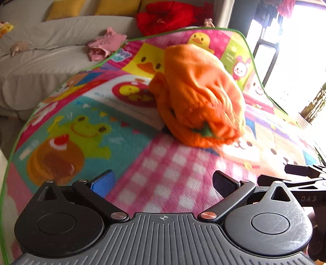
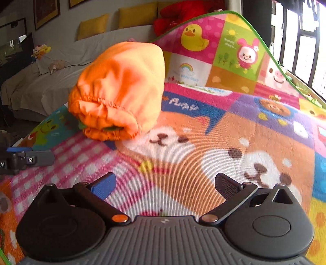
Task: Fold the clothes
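Note:
An orange garment (image 1: 195, 95) lies folded into a thick bundle on the cartoon play mat (image 1: 81, 126); its gathered elastic edge and a bit of green trim face me. In the right wrist view the same orange garment (image 2: 120, 91) sits left of centre on the mat (image 2: 224, 132). My left gripper (image 1: 164, 183) is open and empty, a short way in front of the bundle. My right gripper (image 2: 165, 186) is also open and empty, nearer me and to the right of the bundle. The left gripper (image 2: 26, 160) shows at the left edge of the right wrist view.
A sofa with a pale cover (image 1: 40, 61) stands behind the mat, with yellow cushions (image 2: 93, 25), a pink garment (image 1: 104, 43), a red garment (image 1: 167, 16) and a small plush toy (image 2: 39, 51). Bright windows (image 2: 305, 46) are at the right. The mat's green edge (image 1: 254, 61) curves at the far right.

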{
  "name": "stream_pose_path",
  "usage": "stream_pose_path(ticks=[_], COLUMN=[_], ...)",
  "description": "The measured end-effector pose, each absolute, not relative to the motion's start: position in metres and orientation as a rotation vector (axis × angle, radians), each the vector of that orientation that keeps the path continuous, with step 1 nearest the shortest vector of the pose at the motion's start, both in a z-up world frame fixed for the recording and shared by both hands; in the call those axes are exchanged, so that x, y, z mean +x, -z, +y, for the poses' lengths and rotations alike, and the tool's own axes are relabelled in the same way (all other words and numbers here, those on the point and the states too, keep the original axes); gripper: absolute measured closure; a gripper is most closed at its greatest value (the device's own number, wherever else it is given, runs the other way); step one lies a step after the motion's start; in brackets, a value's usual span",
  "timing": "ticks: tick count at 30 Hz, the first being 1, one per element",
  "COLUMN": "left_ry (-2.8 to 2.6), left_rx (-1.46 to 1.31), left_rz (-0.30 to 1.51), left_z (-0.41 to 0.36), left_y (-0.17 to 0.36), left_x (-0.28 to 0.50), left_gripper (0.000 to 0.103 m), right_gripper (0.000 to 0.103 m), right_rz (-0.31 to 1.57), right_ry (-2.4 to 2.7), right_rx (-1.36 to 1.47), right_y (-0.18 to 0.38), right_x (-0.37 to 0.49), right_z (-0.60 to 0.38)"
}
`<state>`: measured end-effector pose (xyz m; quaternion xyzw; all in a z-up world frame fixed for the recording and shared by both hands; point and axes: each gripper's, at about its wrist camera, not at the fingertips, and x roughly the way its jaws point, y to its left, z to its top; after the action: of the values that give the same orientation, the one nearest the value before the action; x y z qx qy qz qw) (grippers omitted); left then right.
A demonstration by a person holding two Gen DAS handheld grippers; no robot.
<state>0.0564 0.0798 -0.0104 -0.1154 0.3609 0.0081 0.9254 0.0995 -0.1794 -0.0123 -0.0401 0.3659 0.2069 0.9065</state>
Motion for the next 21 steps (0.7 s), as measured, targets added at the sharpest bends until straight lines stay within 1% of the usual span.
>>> stream_pose_path(ticks=[8, 21], left_ry=[-0.125, -0.129], left_rx=[-0.039, -0.045], left_rz=[0.737, 0.73], left_z=[0.039, 0.039], left_y=[0.029, 0.028], left_x=[0.05, 0.05], left_gripper=[0.0, 0.0], right_gripper=[0.0, 0.0], right_rz=[0.741, 0.735], right_ry=[-0.381, -0.379], right_rx=[-0.137, -0.135], right_y=[0.023, 0.024], right_x=[0.082, 0.083], right_z=[-0.184, -0.183])
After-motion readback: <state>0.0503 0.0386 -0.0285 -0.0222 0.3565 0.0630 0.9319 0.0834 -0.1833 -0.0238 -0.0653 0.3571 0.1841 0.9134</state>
